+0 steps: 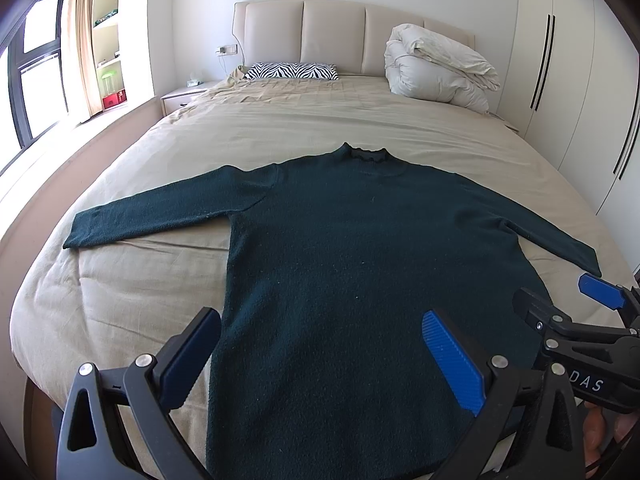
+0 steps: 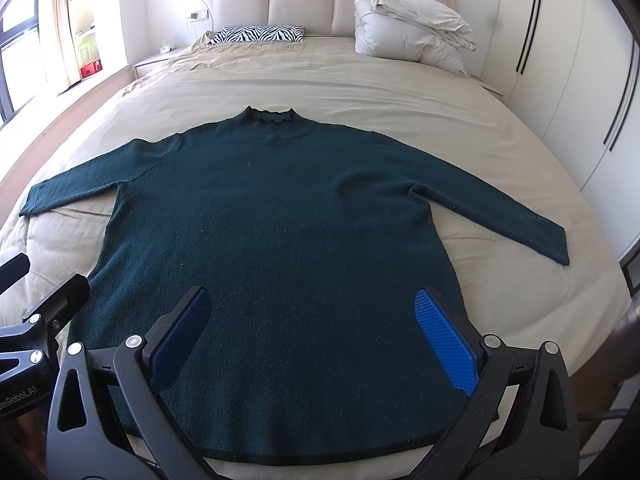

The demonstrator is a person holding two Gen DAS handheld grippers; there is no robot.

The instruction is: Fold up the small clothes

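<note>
A dark green long-sleeved sweater (image 1: 340,240) (image 2: 272,216) lies flat on the beige bed, collar pointing to the headboard, both sleeves spread out sideways. My left gripper (image 1: 320,340) hovers open above the sweater's lower left part, nothing between its blue pads. My right gripper (image 2: 312,320) hovers open above the lower middle of the sweater, near the hem (image 2: 320,458). The right gripper's fingers (image 1: 600,292) show at the right edge of the left wrist view, and the left gripper's black body (image 2: 44,312) shows at the left edge of the right wrist view.
The beige bedspread (image 1: 320,120) stretches to a padded headboard (image 1: 332,36). A zebra-print pillow (image 1: 292,71) and a folded white duvet (image 1: 440,68) lie at the head. White wardrobes (image 1: 572,80) stand right, a nightstand (image 1: 184,94), shelves and window left.
</note>
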